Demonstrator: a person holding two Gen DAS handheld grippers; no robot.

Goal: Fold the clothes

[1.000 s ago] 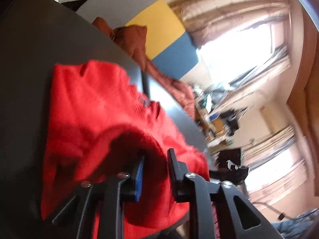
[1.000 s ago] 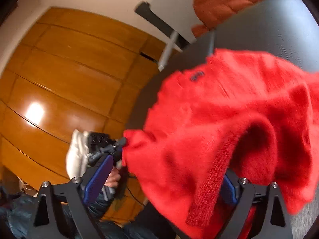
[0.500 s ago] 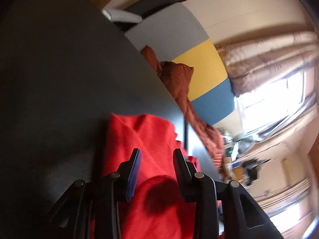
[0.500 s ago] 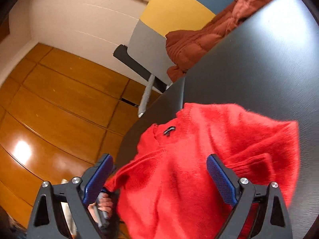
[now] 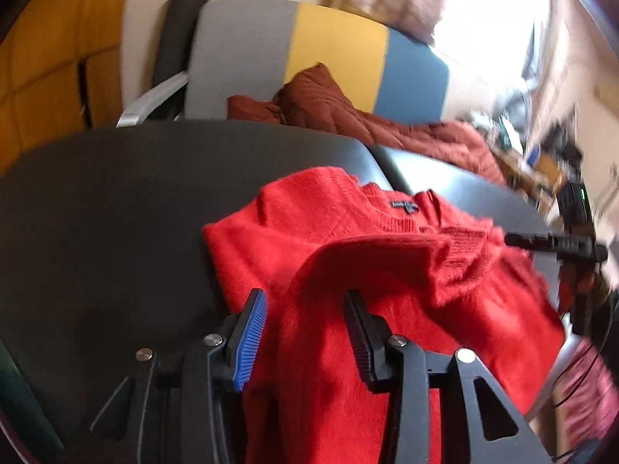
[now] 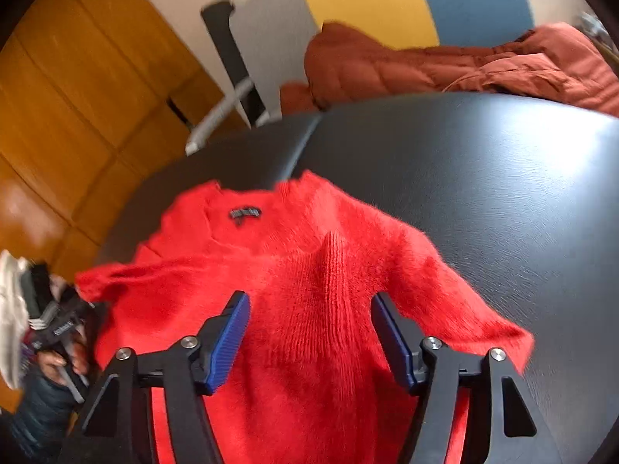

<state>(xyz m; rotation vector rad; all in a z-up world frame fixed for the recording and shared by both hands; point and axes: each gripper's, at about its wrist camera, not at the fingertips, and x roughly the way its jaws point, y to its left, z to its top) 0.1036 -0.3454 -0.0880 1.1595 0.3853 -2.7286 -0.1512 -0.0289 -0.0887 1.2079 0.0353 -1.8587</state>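
A fuzzy red sweater [image 5: 371, 270] lies on the dark table [image 5: 116, 208], collar and label toward the far edge, with a sleeve folded across its body. It also shows in the right wrist view [image 6: 309, 282], where a ribbed cuff lies on its middle. My left gripper [image 5: 305, 328] is open, with its jaws over the sweater's near left part and holding nothing. My right gripper [image 6: 313, 336] is open wide above the sweater's lower middle and is empty. The other gripper's black frame shows at the right of the left wrist view [image 5: 572, 247].
A rust-coloured quilted jacket [image 6: 445, 65] lies on the bench beyond the table's far edge. A grey, yellow and blue backrest [image 5: 332, 58] stands behind it. A chair frame [image 6: 228, 89] and wooden wall panels [image 6: 77, 96] are at the left.
Both grippers have let go of the sweater and pulled back toward its near edge. The sweater, lifted a second ago, now lies on the table with a sleeve folded across it.
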